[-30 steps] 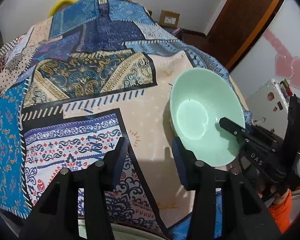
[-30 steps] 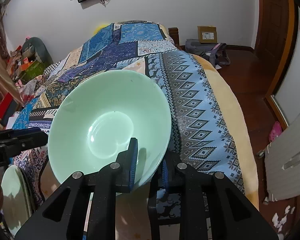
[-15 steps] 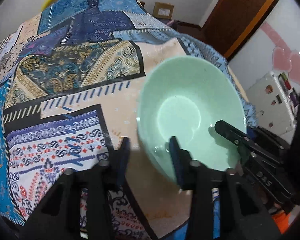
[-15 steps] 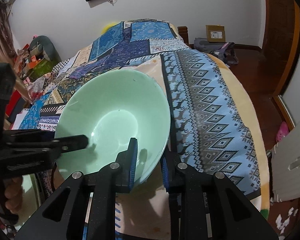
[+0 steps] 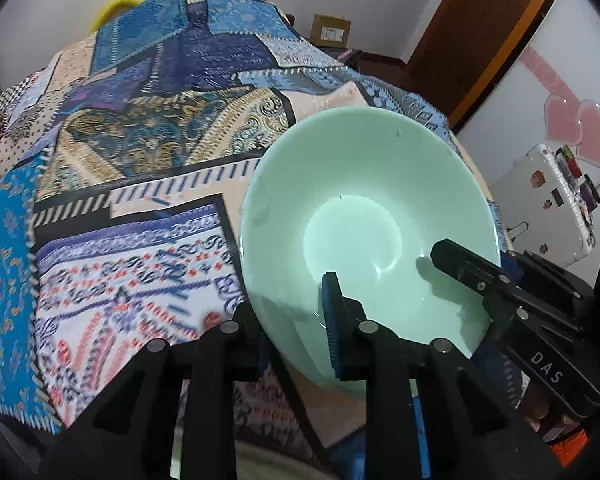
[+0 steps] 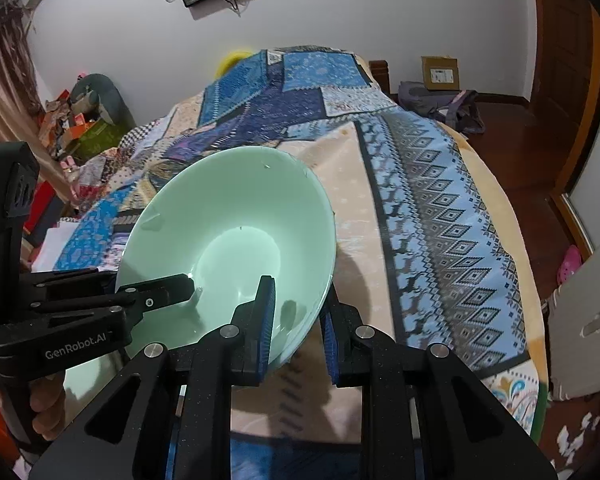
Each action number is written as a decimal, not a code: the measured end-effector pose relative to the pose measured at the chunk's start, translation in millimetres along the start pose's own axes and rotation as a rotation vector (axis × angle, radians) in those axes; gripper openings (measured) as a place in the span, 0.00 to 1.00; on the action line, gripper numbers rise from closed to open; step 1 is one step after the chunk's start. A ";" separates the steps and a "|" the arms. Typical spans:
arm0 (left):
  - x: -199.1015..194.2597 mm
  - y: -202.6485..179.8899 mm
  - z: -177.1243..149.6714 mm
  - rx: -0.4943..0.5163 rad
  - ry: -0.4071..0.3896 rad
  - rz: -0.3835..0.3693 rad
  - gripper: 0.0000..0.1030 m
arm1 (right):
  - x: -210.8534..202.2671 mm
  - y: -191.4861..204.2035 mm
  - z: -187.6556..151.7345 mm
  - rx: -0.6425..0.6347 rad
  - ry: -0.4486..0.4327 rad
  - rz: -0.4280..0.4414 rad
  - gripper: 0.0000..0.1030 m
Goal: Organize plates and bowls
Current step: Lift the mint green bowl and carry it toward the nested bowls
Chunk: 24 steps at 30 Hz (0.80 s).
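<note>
A pale green bowl (image 5: 364,216) is held tilted above the patterned bedspread (image 5: 140,152). It also shows in the right wrist view (image 6: 236,240). My right gripper (image 6: 298,320) is shut on the bowl's near rim, one finger inside and one outside. My left gripper (image 5: 288,312) straddles the bowl's rim with its jaws still apart: its right finger (image 5: 334,320) is inside the bowl and its left finger is behind the bowl's wall. A second pale green dish (image 6: 88,380) lies low at the left, under the left gripper.
The bedspread (image 6: 440,220) covers a bed that drops off at the right to a wooden floor (image 6: 540,184). A white suitcase (image 5: 544,208) stands at the right. A cardboard box (image 6: 439,73) and bags lie by the far wall.
My left gripper has moved right onto the bowl, so its right finger is now inside the rim. The right gripper has kept its hold and carried the bowl slightly left.
</note>
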<state>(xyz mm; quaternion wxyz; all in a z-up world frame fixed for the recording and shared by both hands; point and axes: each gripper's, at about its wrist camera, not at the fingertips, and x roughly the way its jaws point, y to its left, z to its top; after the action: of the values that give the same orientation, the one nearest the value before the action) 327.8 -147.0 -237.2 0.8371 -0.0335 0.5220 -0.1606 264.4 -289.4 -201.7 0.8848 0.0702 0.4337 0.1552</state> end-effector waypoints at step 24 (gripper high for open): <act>-155.5 31.7 -63.9 -0.047 -0.162 0.062 0.22 | -62.6 103.6 -15.1 -0.078 -0.091 0.099 0.19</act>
<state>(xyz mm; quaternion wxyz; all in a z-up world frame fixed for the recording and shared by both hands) 215.9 -62.6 -139.0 0.8800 -0.0498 0.4570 -0.1191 194.2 -213.0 -137.5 0.8969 0.0638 0.3826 0.2122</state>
